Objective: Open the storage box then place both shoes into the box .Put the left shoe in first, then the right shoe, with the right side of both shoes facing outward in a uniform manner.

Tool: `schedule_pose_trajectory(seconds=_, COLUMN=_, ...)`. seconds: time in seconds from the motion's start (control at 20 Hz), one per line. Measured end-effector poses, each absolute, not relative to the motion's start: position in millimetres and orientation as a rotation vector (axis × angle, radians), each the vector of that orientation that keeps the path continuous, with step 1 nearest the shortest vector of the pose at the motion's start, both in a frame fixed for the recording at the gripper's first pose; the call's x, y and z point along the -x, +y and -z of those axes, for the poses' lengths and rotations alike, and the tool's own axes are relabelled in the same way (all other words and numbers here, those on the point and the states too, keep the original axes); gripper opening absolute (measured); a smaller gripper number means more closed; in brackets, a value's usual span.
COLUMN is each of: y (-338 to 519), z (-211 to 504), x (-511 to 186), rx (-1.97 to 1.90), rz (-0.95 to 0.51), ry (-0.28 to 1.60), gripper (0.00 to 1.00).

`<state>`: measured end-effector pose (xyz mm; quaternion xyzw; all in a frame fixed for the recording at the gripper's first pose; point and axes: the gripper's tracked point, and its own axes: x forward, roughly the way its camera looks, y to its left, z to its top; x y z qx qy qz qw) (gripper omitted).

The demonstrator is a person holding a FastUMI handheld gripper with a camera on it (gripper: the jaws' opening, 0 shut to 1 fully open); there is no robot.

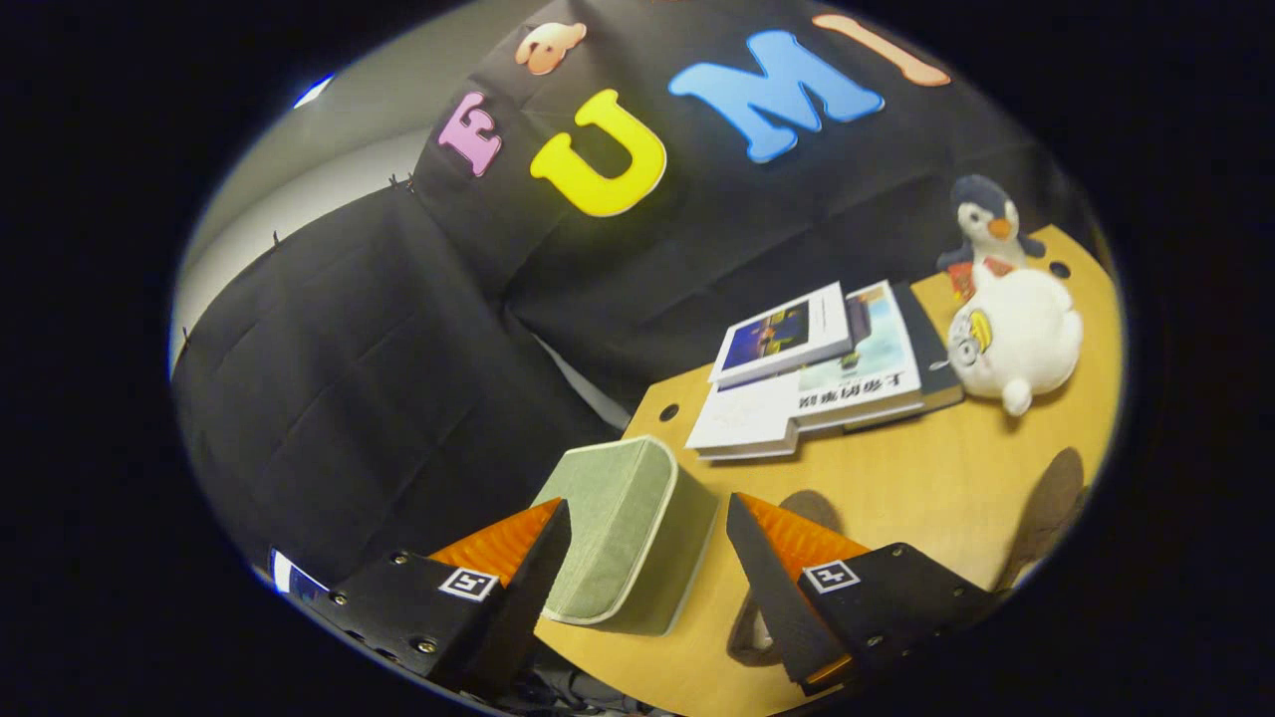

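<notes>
Gripper [647, 543] with fingers spread apart, a green storage box [623, 533] between them.

Neither finger touches the box, which stands closed at the near left edge of the wooden desk [896, 488], its lid trimmed in pale piping. Beyond the fingers, toward the desk's far edge, lies a stack of books [817, 368]. Just beside the books, near the far right corner, a white plush toy [1016, 339] rests with a penguin toy [984, 231] behind it.
</notes>
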<state>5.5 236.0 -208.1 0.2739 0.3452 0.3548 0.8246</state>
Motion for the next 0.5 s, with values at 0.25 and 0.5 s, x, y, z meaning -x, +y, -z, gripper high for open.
schedule_pose_trajectory(seconds=0.25, y=281, z=255, x=-1, rx=-0.76, rz=-0.89, ry=0.92, gripper=0.95)
schedule_pose_trajectory(seconds=0.5, y=313, z=283, x=9, rx=-0.955, rz=-1.01, ry=1.058, gripper=0.95)
